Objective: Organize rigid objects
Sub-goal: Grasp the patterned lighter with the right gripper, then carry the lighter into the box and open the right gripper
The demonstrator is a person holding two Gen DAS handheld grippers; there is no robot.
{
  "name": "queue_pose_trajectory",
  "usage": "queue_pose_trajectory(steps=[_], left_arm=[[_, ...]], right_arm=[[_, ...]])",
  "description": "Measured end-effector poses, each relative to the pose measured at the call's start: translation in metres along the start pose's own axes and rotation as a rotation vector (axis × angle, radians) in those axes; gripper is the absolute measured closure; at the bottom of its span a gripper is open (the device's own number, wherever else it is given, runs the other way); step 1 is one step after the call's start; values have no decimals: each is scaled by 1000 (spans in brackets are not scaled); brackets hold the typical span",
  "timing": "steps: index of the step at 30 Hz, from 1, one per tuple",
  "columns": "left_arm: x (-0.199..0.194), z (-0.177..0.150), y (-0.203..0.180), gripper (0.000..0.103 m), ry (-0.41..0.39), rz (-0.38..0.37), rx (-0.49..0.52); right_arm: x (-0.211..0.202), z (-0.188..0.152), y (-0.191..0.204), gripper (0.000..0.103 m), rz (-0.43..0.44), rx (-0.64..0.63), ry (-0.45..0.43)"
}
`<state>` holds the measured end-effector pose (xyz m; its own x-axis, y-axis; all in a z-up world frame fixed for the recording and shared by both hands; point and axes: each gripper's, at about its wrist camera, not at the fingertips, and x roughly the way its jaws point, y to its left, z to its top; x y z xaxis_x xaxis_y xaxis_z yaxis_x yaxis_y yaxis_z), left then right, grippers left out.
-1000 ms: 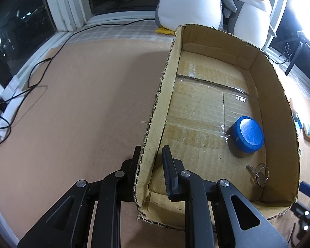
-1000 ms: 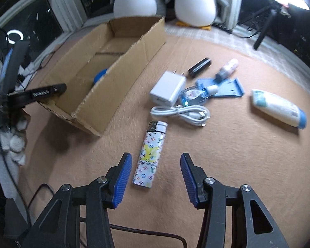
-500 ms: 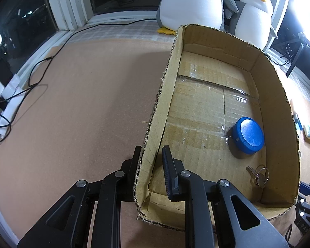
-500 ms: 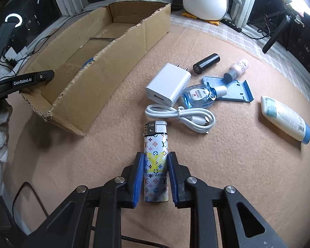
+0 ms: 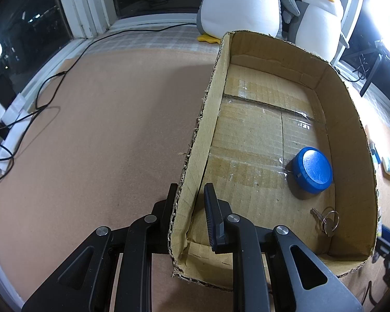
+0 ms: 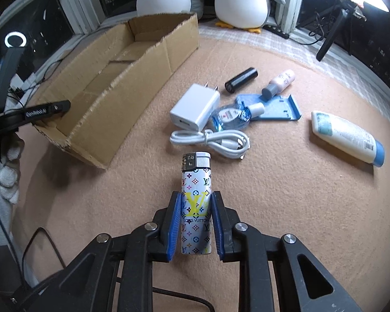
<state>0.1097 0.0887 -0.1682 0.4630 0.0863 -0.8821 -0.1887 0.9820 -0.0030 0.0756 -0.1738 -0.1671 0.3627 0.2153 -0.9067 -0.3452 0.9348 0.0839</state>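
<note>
Right of the box [image 6: 122, 88], a lighter [image 6: 195, 205] is pinched by the right tool [image 6: 195, 223]; the box's near-left wall is clamped by the left tool [image 5: 188, 208].

Your left tongs [image 5: 188, 208] straddle the near left wall of the box [image 5: 351, 119]; inside lie a tin [image 5: 312, 169] and, nearer you, keys [image 5: 327, 219]. In your right tongs [image 6: 195, 223] sits a lighter [image 6: 195, 202]; beyond it a cable [image 6: 210, 140], then a charger [image 6: 195, 107].

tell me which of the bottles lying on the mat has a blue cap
The large white lotion bottle, lying apart at the far right. The pink bottle has a grey cap, and the clear blue-tinted one a white cap.
</note>
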Motion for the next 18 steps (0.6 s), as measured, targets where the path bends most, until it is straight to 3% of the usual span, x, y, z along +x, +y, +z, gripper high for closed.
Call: queue_pose_trajectory(steps=[9,18], left_arm=[[0,0,0,86,0,-1,0],[1,0,0,86,0,-4,-2]], right_arm=[[-29,26,11,82,44,-2,-95],[-40,71,54,82,126,-64,-175]])
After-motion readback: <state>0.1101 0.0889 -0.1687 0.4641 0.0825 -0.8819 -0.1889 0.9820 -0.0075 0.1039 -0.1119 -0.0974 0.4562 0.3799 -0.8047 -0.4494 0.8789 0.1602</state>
